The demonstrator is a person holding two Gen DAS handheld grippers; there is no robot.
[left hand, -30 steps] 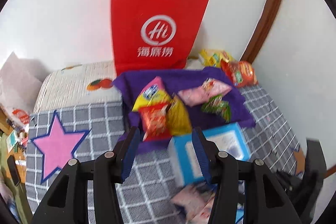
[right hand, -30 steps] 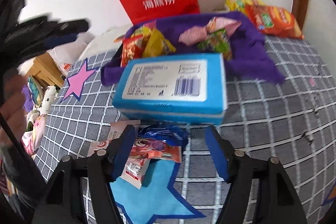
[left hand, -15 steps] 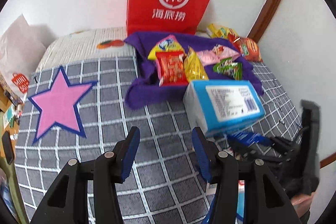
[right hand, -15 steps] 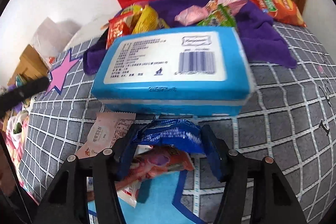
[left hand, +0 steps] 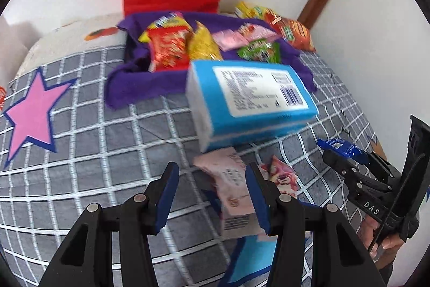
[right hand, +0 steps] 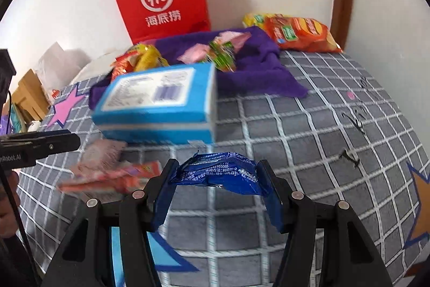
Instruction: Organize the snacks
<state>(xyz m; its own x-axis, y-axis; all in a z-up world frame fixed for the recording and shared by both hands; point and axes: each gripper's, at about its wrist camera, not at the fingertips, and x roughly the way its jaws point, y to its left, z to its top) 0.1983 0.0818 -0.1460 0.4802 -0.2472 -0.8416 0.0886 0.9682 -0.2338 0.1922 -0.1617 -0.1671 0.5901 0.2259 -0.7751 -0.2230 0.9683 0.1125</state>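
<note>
Surface: grey bed cover [right hand: 309,131] with a white grid and star patches, against a white wall.
Right tongs [right hand: 215,187]: pads pressed on a crumpled blue foil snack packet [right hand: 217,174], held clear of the cover; its long axis runs crosswise from pad to pad, torn end toward the left.
Left tongs [left hand: 209,195]: partly open, empty, above a pale pink snack packet [left hand: 228,174].
Blue tissue box [right hand: 158,101]: just behind the held packet, long axis crosswise.
Purple cloth [right hand: 258,66]: behind the box, carrying assorted snack bags.
</note>
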